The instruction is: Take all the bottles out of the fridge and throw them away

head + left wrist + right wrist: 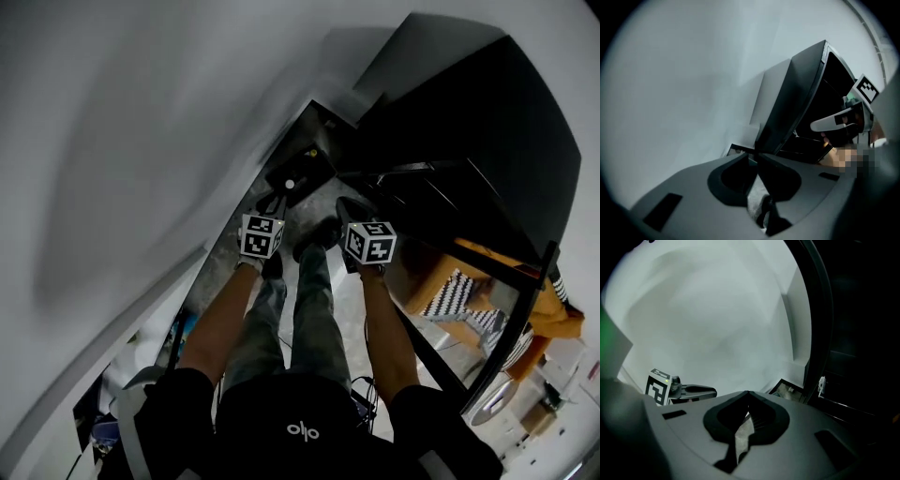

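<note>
Fridge (469, 141) ahead, left gripper (275, 201) and right gripper (348, 210) angled downward together.

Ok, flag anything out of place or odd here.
Nothing stands out. The fridge is open, the black bin sits on the floor by the wall, and the left gripper and right gripper hold nothing.

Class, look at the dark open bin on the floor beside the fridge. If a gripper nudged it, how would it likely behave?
The bin looks low and square, so it probably slides rather than tips. Its straight rim suggests stiff walls. It seems to hold only a few small things, so it is likely light.
</note>
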The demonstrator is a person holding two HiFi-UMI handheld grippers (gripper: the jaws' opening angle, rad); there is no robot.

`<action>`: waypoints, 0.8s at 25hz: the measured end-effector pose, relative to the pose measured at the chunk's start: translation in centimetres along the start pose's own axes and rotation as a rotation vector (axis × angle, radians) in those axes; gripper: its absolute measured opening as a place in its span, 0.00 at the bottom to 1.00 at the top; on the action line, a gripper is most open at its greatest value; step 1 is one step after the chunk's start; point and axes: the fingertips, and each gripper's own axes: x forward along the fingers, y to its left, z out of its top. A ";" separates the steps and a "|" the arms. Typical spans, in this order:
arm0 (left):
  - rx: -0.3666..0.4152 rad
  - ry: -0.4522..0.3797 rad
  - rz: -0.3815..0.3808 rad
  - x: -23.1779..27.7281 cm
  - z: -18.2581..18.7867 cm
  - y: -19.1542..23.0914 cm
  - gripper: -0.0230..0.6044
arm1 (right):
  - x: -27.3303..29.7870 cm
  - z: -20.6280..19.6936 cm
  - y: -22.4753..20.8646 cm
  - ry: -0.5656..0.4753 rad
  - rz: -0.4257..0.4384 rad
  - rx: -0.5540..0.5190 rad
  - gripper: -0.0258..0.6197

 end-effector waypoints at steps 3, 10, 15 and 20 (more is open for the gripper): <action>0.019 -0.066 -0.026 -3.6 2.9 -1.2 0.07 | -2.9 1.9 2.2 -0.059 -0.008 0.002 0.05; 0.013 -0.184 -0.151 -13.1 8.2 -5.9 0.05 | -10.8 4.0 7.8 -0.185 -0.017 0.042 0.05; 0.060 -0.264 -0.205 -18.9 11.7 -9.1 0.05 | -16.1 4.4 10.6 -0.276 -0.041 0.084 0.05; 0.136 -0.337 -0.261 -23.8 14.5 -12.5 0.05 | -21.2 3.6 12.5 -0.339 -0.066 0.099 0.05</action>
